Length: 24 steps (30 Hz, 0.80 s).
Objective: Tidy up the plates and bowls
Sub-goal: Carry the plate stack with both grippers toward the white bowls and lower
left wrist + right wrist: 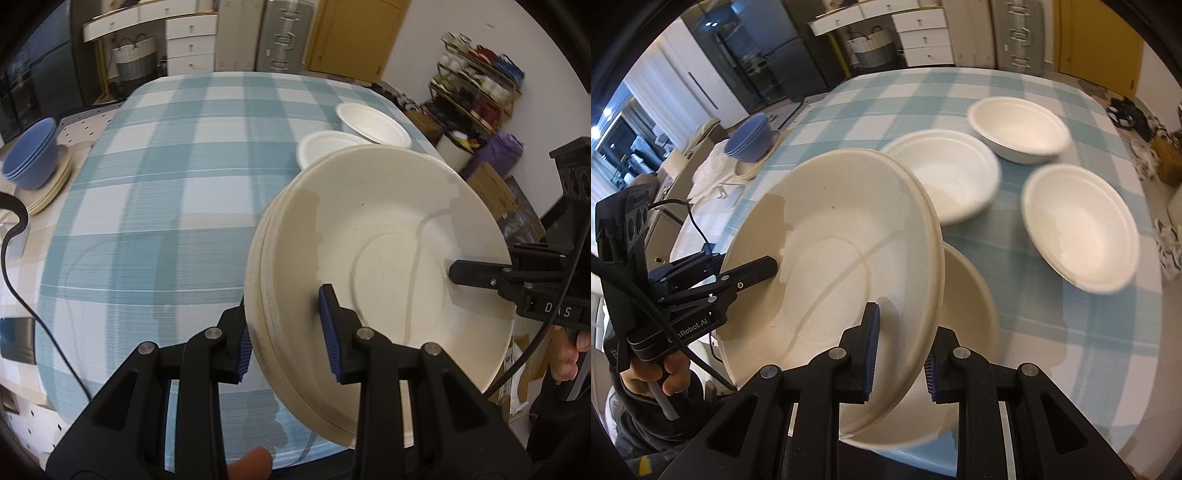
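Two tools [288, 332] [901, 354], opposite rims, tilted cream plate stack [388, 236].

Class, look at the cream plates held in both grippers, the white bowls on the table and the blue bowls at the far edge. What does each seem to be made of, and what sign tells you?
Cream plates: probably moulded fibre; matte, speckled, thin stacked rims.
White bowls: likely pressed pulp or foam; dull white, rolled rims.
Blue bowls: perhaps plastic; smooth, even colour, too blurred for certainty.

Left gripper [290, 334] and right gripper [899, 349] angled down, fingers clamped on opposite rims.
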Motion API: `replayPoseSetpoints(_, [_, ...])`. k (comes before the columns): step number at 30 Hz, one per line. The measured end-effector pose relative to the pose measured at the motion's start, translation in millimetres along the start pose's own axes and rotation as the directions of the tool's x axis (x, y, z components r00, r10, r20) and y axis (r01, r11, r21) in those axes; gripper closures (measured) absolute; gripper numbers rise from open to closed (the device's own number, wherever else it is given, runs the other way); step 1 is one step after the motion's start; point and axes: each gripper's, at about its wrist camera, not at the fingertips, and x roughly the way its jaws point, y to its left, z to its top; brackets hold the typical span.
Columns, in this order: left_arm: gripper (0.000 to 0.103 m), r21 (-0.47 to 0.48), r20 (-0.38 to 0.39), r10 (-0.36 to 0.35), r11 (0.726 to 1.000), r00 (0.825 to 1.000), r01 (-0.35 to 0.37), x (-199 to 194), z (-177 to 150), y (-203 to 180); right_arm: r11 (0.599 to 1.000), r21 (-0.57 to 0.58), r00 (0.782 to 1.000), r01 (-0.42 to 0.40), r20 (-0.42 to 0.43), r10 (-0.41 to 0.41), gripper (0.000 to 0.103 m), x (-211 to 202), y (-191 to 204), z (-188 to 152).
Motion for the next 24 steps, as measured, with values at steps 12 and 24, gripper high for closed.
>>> replayPoseSetpoints(12, [0.073,0.054,-0.054,0.010,0.998,0.998,-0.008,25.4,-13.8,-27.6,0.999,0.047,0.999,0.011,-0.048,-0.009,0.081,13.5,-29.1,-22.8])
replayPoseSetpoints(24, [0.068,0.072,-0.081,0.018,0.997,0.997,-0.012,37.3,-14.0,-24.5,0.999,0.037,0.998,0.028,-0.050,-0.026,0.081,20.2,-25.3,-23.9])
